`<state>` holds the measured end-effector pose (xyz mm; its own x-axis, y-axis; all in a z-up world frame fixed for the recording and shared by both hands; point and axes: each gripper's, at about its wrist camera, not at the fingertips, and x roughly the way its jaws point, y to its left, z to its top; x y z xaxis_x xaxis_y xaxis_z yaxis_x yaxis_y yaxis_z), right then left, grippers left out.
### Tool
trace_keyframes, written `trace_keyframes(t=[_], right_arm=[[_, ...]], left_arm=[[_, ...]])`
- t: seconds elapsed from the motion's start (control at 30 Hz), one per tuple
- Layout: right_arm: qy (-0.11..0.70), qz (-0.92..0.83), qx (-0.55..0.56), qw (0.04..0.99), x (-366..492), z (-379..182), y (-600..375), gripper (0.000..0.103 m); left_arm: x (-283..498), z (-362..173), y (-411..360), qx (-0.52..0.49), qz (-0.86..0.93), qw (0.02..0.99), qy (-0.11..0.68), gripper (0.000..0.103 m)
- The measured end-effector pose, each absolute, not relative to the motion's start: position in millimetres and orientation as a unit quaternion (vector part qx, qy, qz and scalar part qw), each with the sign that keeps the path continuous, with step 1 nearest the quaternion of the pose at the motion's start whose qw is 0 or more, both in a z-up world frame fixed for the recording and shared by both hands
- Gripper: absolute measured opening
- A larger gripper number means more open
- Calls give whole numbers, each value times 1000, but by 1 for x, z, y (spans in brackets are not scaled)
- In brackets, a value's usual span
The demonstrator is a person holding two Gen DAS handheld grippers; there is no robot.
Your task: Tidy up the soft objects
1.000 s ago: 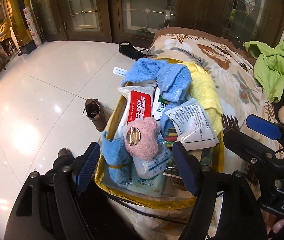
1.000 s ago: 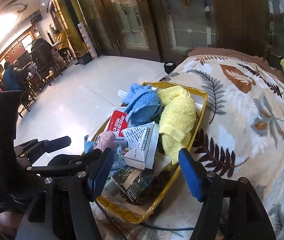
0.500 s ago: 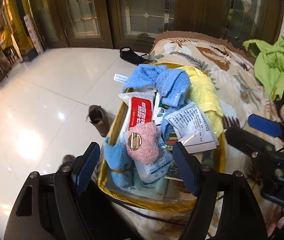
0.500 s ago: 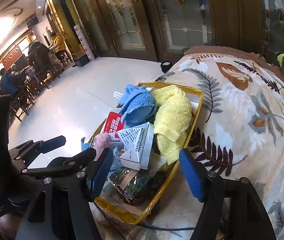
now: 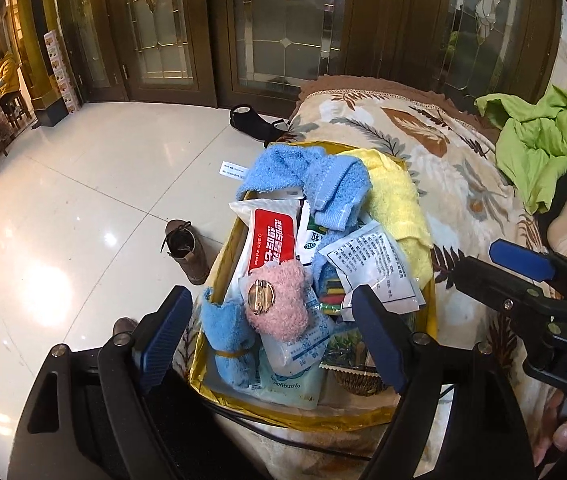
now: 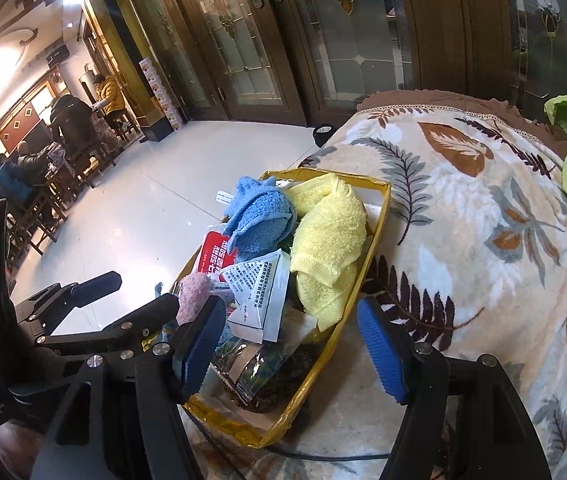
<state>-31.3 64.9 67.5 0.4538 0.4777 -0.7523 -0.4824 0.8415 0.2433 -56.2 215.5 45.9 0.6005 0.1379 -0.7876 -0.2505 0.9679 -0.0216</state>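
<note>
On leaf-print blanket (image 6: 463,240), heaped gold tray (image 5: 430,312) sits ahead of both empty, spread jaws.

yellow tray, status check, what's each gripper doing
Left gripper open over pink fuzzy piece. Right gripper open, empty. Yellow tray heaped; packets among towels.

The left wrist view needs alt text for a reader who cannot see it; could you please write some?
An open left hand-held gripper hovers over a gold tray piled with a pink fluffy item, blue towels, a yellow towel and packets. The tray sits on a leaf-print blanket beside a tiled floor; the right hand-held gripper is at the right.
</note>
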Motion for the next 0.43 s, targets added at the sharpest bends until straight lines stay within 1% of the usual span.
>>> trace_keyframes(t=[0.23, 0.43], right_arm=[[440, 283, -1, 852, -31, 67, 64, 71], [440, 279, 11, 854, -30, 68, 56, 71]], left_arm=[[-60, 48, 211, -49, 107, 904, 412, 82], [-59, 49, 209, -49, 114, 900, 418, 83]])
